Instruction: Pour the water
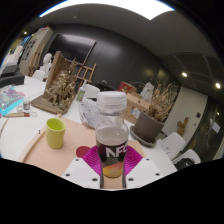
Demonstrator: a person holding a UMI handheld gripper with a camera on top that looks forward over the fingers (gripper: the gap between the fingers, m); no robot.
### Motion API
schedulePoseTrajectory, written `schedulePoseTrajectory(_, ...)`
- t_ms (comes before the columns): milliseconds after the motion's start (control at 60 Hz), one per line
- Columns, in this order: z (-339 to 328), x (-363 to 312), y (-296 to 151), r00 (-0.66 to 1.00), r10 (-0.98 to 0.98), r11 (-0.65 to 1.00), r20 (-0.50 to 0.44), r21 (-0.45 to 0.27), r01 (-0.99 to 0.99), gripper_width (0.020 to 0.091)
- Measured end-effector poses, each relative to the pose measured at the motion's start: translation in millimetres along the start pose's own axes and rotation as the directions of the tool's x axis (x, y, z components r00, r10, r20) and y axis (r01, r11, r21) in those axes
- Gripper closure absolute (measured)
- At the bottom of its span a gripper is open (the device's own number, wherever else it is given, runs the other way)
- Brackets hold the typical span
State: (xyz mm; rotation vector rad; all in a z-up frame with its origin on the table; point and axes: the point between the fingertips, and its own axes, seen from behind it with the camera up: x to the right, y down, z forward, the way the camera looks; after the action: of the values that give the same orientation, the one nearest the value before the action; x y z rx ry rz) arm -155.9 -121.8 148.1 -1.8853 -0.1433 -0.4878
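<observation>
Spreading out beyond the claw is a pale bench (pixel 25 140) with a tan mat (pixel 62 160) laid on it, and behind that a cluttered room with a wooden rack (pixel 62 80) of sticks standing well back; nearer in, a clear bottle (pixel 111 135) with a wide pale cap stands tall between the fingers, some brownish liquid showing low in it; the claw (pixel 113 165) appears pinched on the bottle's lower body, both magenta pads (pixel 95 158) pressed against its sides (the label there reads partly as letters, too small to make out); smaller still, a yellow-green cup (pixel 56 132) sits upright on the mat, off to the left of the bottle and apart from it. Judging by this, the bottle is gripped and held upright, so the carry toward the cup is the step in hand; the next move calls for bringing the bottle's mouth over the cup's rim, then tilting slowly, though the cap looks still on, which would block any pour.
</observation>
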Motion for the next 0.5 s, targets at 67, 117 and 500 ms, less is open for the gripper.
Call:
schedulePoseTrajectory(67,12.7,11.9,-23.6,0.99,-0.136,0.99,-0.046,0.022,0.138,0.0861)
schedulePoseTrajectory(117,23.6,12.6,-42.6,0.967,-0.243,0.968,-0.077,0.047,0.247,0.0861)
schedulePoseTrajectory(500,94.8,-49.8,-102.4,0.376,-0.881,0.363,-0.286,0.099,0.927,0.0864)
